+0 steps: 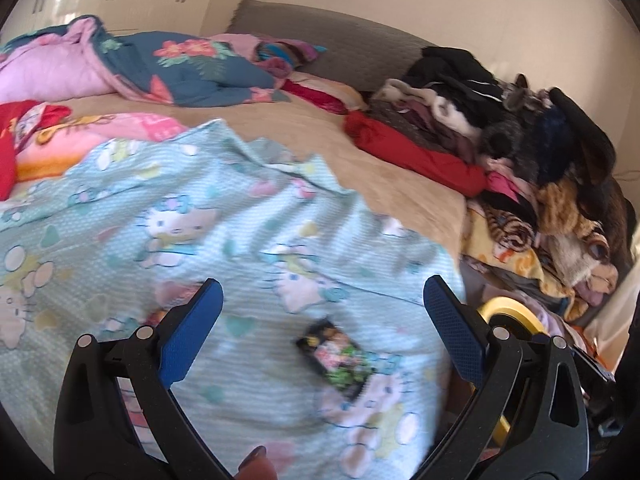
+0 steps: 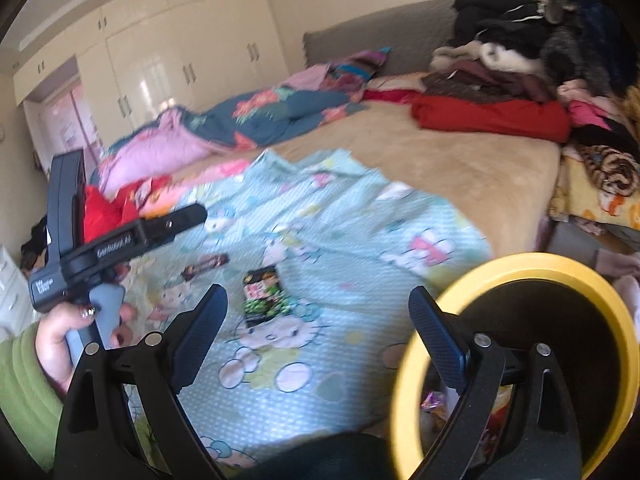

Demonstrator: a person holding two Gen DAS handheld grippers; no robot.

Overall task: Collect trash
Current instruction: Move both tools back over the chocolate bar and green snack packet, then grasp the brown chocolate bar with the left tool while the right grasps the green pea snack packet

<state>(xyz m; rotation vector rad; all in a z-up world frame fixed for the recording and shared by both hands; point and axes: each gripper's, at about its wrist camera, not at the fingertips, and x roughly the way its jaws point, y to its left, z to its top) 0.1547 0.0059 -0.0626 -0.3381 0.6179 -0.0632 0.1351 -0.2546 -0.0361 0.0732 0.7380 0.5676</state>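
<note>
Left gripper [image 1: 322, 292]: jaws wide, holding nothing, low in frame.
Right gripper [image 2: 318, 300]: jaws wide, holding nothing.
Snack wrapper [image 1: 335, 357]: lower centre on the cartoon sheet [image 1: 240, 216].
Right view only: candy bar wrapper [image 2: 205, 265] left of centre; yellow-rimmed bin [image 2: 516, 360] lower right, litter inside.
Open room: bare tan bedspread [image 1: 384, 168] beyond the sheet's edge.

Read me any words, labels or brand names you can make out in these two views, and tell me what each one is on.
Left gripper, white lettering along its black body: blurred, roughly "GARRUDOR A3", not certain.
White label on its handle block: too small to read.
Dark snack wrapper on the cartoon-cat blanket: bright print, blurred, unreadable.
Brown bar wrapper: unreadable.
Yellow-rimmed bin: no text visible.
</note>
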